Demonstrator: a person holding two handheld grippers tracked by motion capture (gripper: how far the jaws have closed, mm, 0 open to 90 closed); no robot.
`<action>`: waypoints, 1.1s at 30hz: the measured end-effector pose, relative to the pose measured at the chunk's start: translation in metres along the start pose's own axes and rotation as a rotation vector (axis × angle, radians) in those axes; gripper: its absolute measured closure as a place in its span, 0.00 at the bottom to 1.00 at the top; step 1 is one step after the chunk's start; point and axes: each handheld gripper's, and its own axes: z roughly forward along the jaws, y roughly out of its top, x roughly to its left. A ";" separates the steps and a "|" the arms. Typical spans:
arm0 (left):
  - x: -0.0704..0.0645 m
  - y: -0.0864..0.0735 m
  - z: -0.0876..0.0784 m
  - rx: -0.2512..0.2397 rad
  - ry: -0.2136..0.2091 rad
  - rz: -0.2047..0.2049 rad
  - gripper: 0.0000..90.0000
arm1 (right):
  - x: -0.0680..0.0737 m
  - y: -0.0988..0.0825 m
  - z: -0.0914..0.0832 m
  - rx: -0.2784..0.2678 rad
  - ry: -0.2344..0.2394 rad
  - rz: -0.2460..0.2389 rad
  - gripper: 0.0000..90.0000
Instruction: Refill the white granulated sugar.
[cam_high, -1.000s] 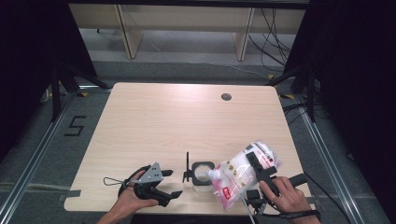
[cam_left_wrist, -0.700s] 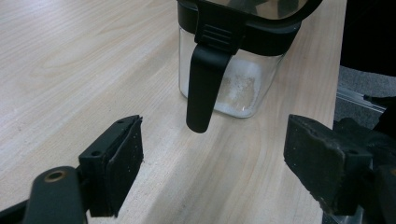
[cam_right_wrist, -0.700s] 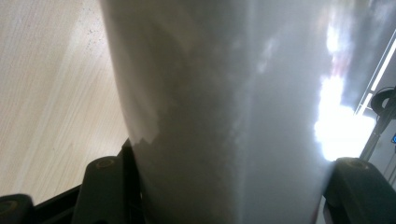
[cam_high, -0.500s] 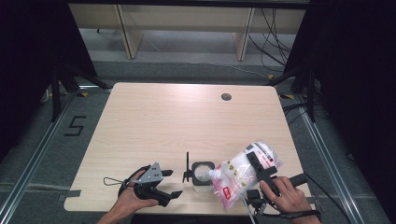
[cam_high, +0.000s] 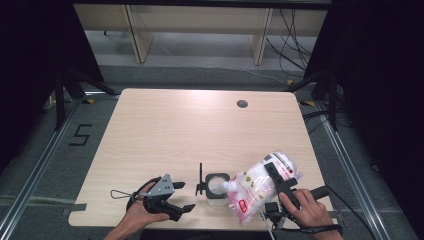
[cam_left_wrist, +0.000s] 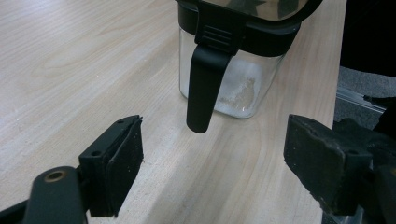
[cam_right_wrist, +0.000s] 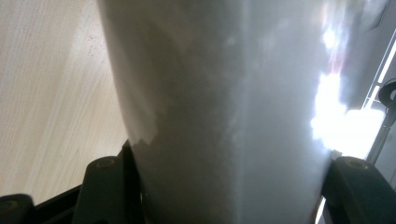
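A clear plastic bag of white powder (cam_high: 255, 187) with red print lies tilted near the table's front edge, its mouth over a small clear jar (cam_high: 217, 186). My right gripper (cam_high: 268, 173) is shut on the bag, and in the right gripper view the bag (cam_right_wrist: 224, 116) spans the whole gap between the jaws of that gripper (cam_right_wrist: 229, 186). The jar (cam_left_wrist: 233, 88) has a black rim with a hanging black clasp (cam_left_wrist: 203, 88) and holds a little powder. Left of the jar, my left gripper (cam_high: 187, 196) stands open and holds nothing; its jaws (cam_left_wrist: 215, 163) point at the clasp without touching it.
The light wooden table (cam_high: 200, 125) has a round cable hole (cam_high: 242, 103) at the back right. A black lid (cam_high: 200, 179) stands upright beside the jar. Dark stands and cables flank the table, with a taped mark (cam_high: 81, 135) on the floor at left.
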 end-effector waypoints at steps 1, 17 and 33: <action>0.000 0.000 0.000 0.000 0.002 0.002 0.22 | -0.001 0.000 0.001 -0.010 -0.007 -0.003 0.44; 0.000 0.000 0.000 -0.002 0.002 0.000 0.22 | 0.001 -0.002 -0.002 0.010 0.013 0.090 0.45; 0.000 0.000 0.000 0.000 0.001 0.002 0.22 | -0.002 -0.004 -0.001 -0.001 0.001 0.098 0.45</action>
